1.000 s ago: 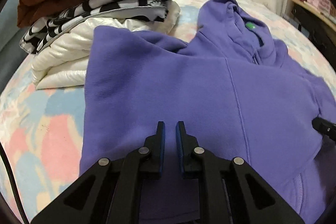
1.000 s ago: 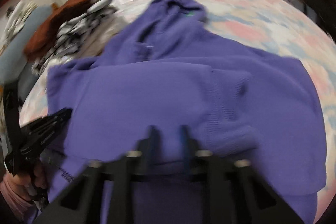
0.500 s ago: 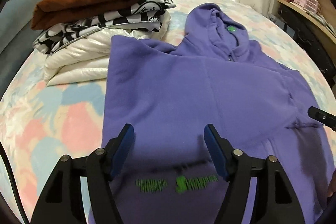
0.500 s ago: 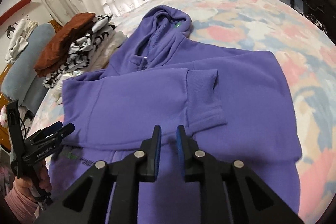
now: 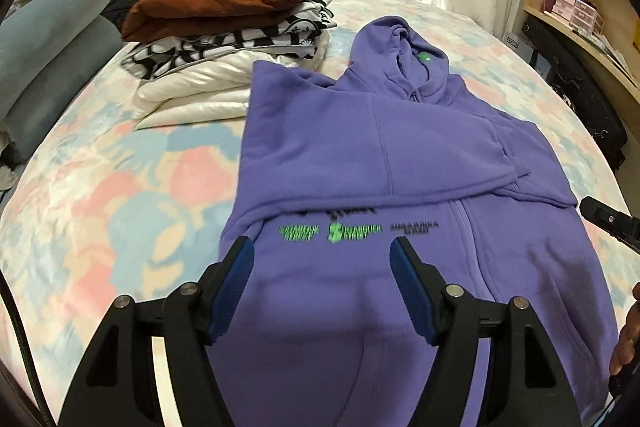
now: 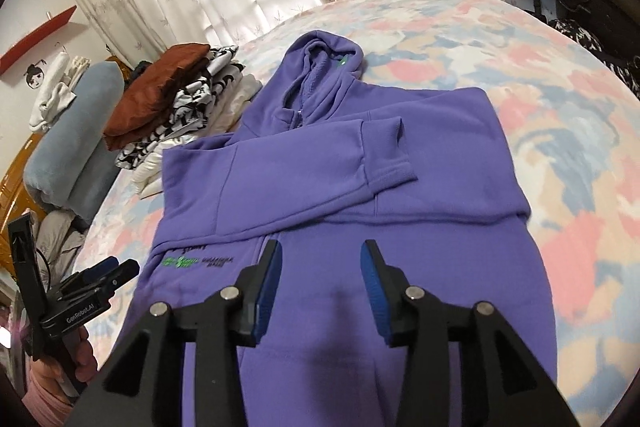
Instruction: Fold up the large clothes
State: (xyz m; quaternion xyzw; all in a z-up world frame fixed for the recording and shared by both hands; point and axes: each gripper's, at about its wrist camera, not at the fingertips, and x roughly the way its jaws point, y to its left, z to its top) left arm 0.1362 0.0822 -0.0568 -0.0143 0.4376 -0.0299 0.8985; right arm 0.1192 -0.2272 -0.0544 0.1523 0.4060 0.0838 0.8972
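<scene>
A purple zip hoodie (image 5: 380,155) lies front-up on the bed, hood toward the curtains, both sleeves folded across its chest; green lettering shows below the sleeves. It also shows in the right wrist view (image 6: 320,171). My left gripper (image 5: 322,259) is open and empty above the hoodie's lower left part. My right gripper (image 6: 320,259) is open and empty above the hoodie's lower middle. The left gripper also shows at the left edge of the right wrist view (image 6: 108,275).
A stack of folded clothes (image 5: 224,27), brown on top, then black-and-white, then white, sits left of the hood. Blue-grey bolsters (image 5: 52,39) lie at the far left. The floral bedsheet (image 5: 120,195) surrounds the hoodie. A desk with shelves (image 5: 580,27) stands to the right.
Both grippers opened and pulled back from the hoodie toward its hem. The left one opened first, the right one after. The sleeves now lie folded across the chest.
</scene>
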